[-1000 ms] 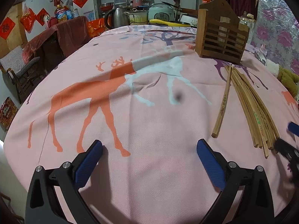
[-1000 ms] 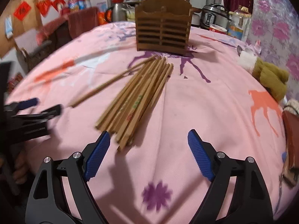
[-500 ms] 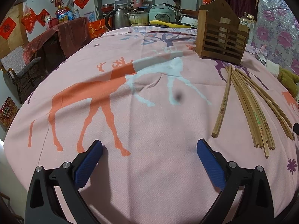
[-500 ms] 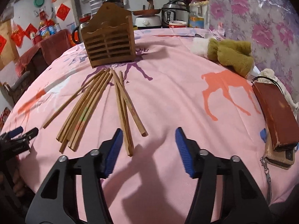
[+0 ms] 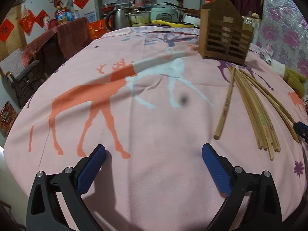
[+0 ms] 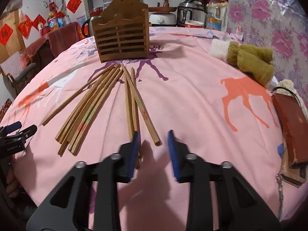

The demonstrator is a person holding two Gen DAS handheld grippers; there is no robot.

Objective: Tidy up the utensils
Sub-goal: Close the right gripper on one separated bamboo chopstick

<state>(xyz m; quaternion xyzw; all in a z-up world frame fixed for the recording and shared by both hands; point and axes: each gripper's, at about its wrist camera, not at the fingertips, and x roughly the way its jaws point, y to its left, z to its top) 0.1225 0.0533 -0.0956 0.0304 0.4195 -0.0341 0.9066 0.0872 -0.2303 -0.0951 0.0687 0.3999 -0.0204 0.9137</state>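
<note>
Chopsticks [image 6: 132, 104] lengthwise toward holder [image 6: 121, 40] | right fingers [image 6: 134, 150] narrow, left fingers [image 5: 92, 165] wide

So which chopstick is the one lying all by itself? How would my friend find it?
Start at the wooden holder standing at the far side of the pink deer tablecloth. In front of it lie the chopsticks, a big bundle and a few near the right tool. The lone chopstick lies left of the bundle, splayed out from it at its near end.
</note>
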